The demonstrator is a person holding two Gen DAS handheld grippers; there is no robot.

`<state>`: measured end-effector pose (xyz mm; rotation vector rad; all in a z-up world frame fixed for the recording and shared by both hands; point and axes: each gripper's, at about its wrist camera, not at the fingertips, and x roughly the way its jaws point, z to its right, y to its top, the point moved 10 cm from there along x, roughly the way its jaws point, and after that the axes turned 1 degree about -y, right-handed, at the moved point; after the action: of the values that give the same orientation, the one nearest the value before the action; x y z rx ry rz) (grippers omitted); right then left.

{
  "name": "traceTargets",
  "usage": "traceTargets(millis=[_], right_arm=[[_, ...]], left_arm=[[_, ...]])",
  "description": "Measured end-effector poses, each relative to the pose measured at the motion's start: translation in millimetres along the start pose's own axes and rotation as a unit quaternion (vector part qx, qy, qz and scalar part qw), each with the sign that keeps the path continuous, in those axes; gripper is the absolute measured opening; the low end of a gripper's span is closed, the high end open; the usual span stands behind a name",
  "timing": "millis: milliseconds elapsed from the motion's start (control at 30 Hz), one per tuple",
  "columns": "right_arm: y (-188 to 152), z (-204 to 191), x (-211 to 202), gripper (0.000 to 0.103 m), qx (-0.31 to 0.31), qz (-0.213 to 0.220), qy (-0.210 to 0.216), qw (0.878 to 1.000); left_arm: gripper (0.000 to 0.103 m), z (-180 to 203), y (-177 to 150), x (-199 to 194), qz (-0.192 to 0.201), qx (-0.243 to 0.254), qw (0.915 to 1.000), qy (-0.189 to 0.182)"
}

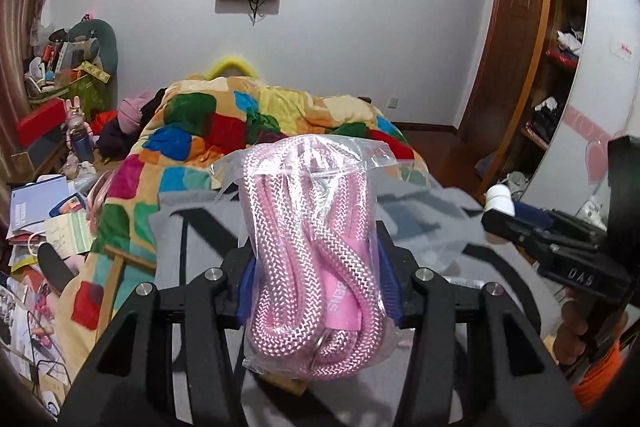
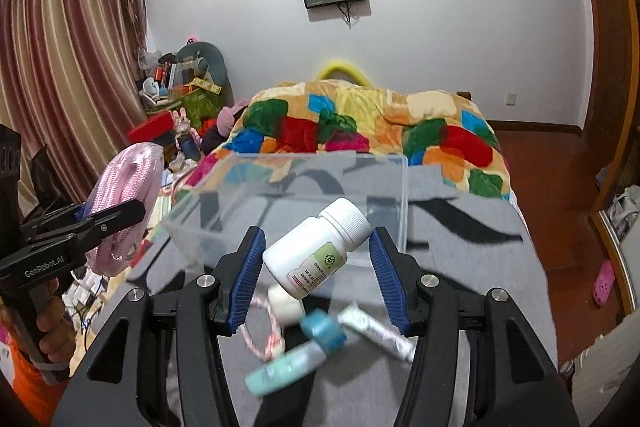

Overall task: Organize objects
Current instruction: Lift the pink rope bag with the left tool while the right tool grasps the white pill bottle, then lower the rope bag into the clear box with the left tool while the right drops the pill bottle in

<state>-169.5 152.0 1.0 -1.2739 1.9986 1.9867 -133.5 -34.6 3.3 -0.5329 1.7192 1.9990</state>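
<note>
My left gripper (image 1: 316, 277) is shut on a clear bag of pink rope (image 1: 316, 247) and holds it above the grey blanket; the bag also shows in the right wrist view (image 2: 124, 203). My right gripper (image 2: 318, 273) is open. A white pill bottle (image 2: 318, 247) sits tilted between its blue pads (image 2: 250, 275), touching neither, in front of a clear plastic box (image 2: 304, 187) on the bed. Below the bottle lie a teal tube (image 2: 288, 367), a white ball on a red-white cord (image 2: 286, 305) and a small sachet (image 2: 376, 331). The right gripper also shows in the left wrist view (image 1: 500, 205).
A colourful patchwork quilt (image 2: 360, 123) is heaped on the far half of the bed. Cluttered boxes, papers and bottles (image 1: 52, 187) fill the floor at the left. A wooden wardrobe (image 1: 552, 67) stands at the right. A pink slipper (image 2: 604, 283) lies on the wooden floor.
</note>
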Motion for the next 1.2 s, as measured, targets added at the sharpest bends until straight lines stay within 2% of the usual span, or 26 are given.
traceTargets(millis=[133, 300, 467, 767, 833, 967, 1133, 1200], right_arm=[[17, -1, 17, 0.051, 0.0, -0.003, -0.001, 1.0], [23, -2, 42, 0.051, -0.009, -0.024, -0.007, 1.0], [18, 6, 82, 0.051, -0.009, -0.068, -0.017, 0.997], [-6, 9, 125, 0.051, -0.025, -0.126, -0.028, 0.991], [-9, 10, 126, 0.051, -0.034, -0.13, -0.034, 0.99], [-12, 11, 126, 0.051, -0.043, -0.138, -0.04, 0.989], [-12, 11, 120, 0.051, -0.046, -0.139, -0.036, 0.989], [-12, 9, 116, 0.055, -0.046, -0.138, -0.029, 0.989]], left_arm=[[0.05, -4, 17, 15, -0.004, -0.008, 1.0, -0.003], [0.05, -8, 24, 49, -0.032, -0.016, 0.9994, -0.001], [0.05, -11, 18, 87, -0.072, -0.026, 0.9971, 0.002], [0.049, 1, -8, 135, -0.134, 0.007, 0.9909, 0.008], [0.045, 2, -13, 140, -0.146, 0.011, 0.9892, 0.007], [0.045, 5, -21, 140, -0.16, 0.019, 0.9869, 0.002], [0.045, 8, -18, 129, -0.15, 0.027, 0.9883, 0.005], [0.047, 9, -16, 122, -0.145, 0.026, 0.9891, 0.003]])
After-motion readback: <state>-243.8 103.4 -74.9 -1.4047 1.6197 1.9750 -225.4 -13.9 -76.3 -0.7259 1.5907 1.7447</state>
